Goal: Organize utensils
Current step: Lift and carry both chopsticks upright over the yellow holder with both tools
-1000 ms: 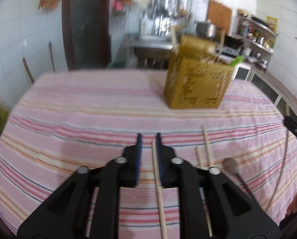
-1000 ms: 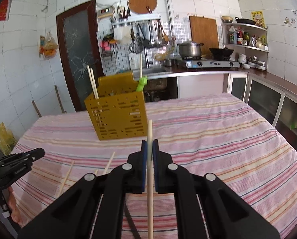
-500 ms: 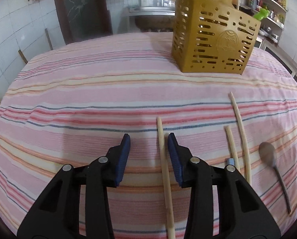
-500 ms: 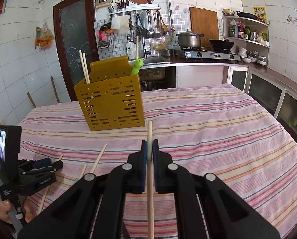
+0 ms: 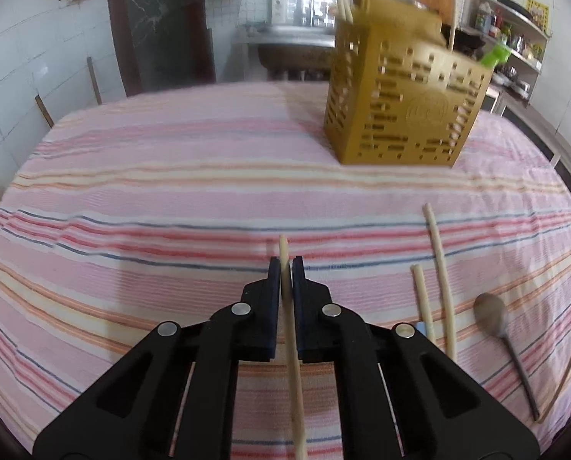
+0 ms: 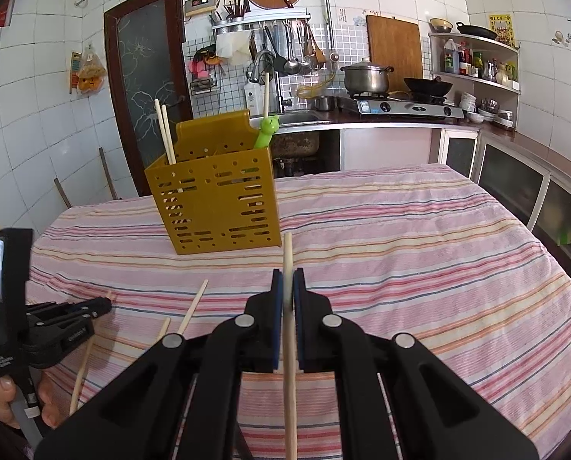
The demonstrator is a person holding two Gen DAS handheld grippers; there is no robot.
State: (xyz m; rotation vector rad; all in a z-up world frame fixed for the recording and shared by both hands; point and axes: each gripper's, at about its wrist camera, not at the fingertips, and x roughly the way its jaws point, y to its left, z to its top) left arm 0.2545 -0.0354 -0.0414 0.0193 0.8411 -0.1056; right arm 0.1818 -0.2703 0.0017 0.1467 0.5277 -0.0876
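Observation:
My left gripper is shut on a pale wooden chopstick, just above the striped tablecloth. My right gripper is shut on another chopstick, held above the cloth. The yellow perforated utensil holder stands far right of the left gripper; in the right wrist view the holder stands ahead left, with two chopsticks and a green-handled utensil in it. Two loose chopsticks and a dark spoon lie right of the left gripper.
The left gripper and the hand holding it show at the left edge of the right wrist view. Loose chopsticks lie on the cloth beside it. A sink, stove and shelves stand behind the table.
My left gripper has shut on the chopstick that lay between its open fingers and has lifted a little. My right gripper has kept its chopstick and drifted closer to the holder.

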